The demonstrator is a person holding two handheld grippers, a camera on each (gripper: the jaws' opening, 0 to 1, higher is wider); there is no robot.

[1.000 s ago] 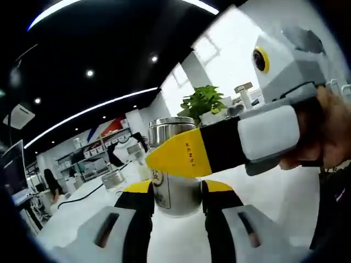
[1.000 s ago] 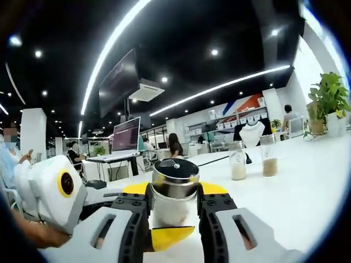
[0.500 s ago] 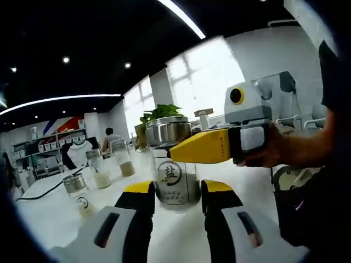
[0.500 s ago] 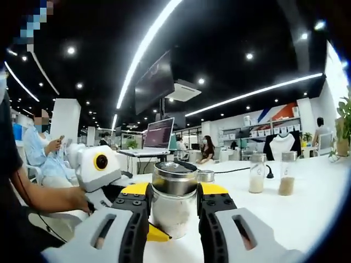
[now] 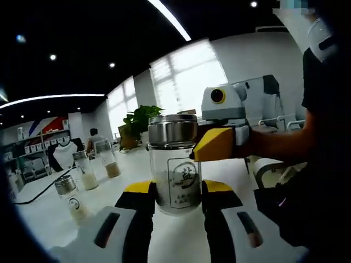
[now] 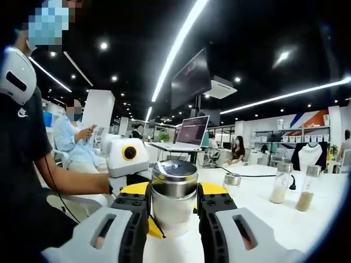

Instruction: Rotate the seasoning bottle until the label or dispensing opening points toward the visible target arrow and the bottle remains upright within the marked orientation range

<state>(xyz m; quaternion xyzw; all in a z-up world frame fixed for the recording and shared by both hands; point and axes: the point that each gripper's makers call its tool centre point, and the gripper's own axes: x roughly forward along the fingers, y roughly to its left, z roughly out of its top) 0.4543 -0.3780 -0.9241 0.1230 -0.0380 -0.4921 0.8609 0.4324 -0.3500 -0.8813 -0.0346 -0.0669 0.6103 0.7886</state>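
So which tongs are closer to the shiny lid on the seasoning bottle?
Right. The right tongs clamp the seasoning bottle just under its metal lid; the left tongs clamp it lower, near the base.

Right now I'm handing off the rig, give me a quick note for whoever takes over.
Left gripper: jaws close on either side of the seasoning bottle's glass body.
Right gripper: shut on the same bottle, just under its steel cap.
Bottle: upright over the white table, powder in the bottom; printed label faces the left gripper view.
Other bottles stand further back on the table.
Done: bottle gripped.
Left: no target arrow in sight; find it, finish turning, release upright.
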